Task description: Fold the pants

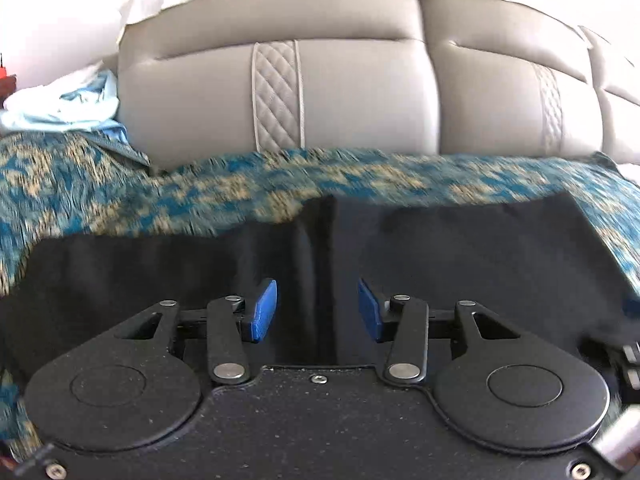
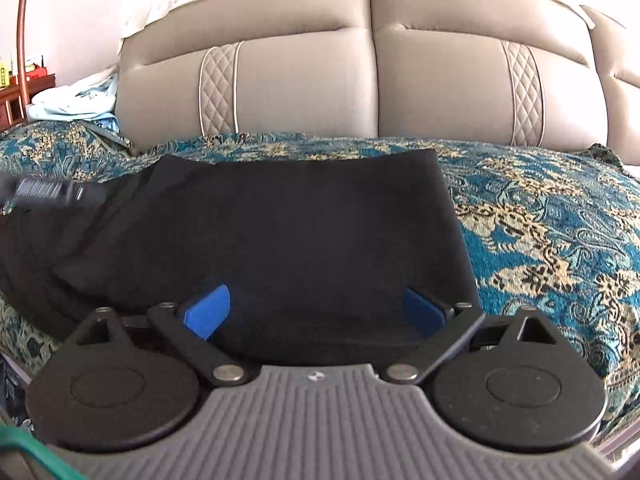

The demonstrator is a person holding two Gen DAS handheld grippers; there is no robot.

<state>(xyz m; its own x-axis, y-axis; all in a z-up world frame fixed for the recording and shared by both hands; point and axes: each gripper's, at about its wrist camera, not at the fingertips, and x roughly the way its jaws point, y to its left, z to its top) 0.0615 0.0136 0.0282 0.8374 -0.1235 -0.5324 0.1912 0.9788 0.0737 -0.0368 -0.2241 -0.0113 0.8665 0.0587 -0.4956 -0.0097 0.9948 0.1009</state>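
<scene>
A bed (image 2: pixel 540 216) with a teal and gold patterned cover fills both views, backed by a padded grey headboard (image 2: pixel 372 80), with a heap of pale blue cloth (image 2: pixel 76 98) at its far left corner. The black pants (image 2: pixel 288 232) lie spread on the cover in front of both tools, partly folded, with a straight far edge and a looser, rumpled part trailing off to the left in the right wrist view. The right hand-held gripper (image 2: pixel 316 312) stands wide, its blue pads either side of the near edge of the fabric, nothing pinched between them. The left hand-held gripper (image 1: pixel 318 312) is parted more narrowly and hangs over the dark cloth above a lengthwise crease (image 1: pixel 322 264), also holding nothing. The left wrist view is smeared by motion, so a grasp made in haste seems the main hazard: the fingers could close on one layer only, or catch the bed cover along with the pants. Black on black hides the layer edges, so a misaligned fold or a dragged, bunched corner looks likely if the two grips are uneven.
</scene>
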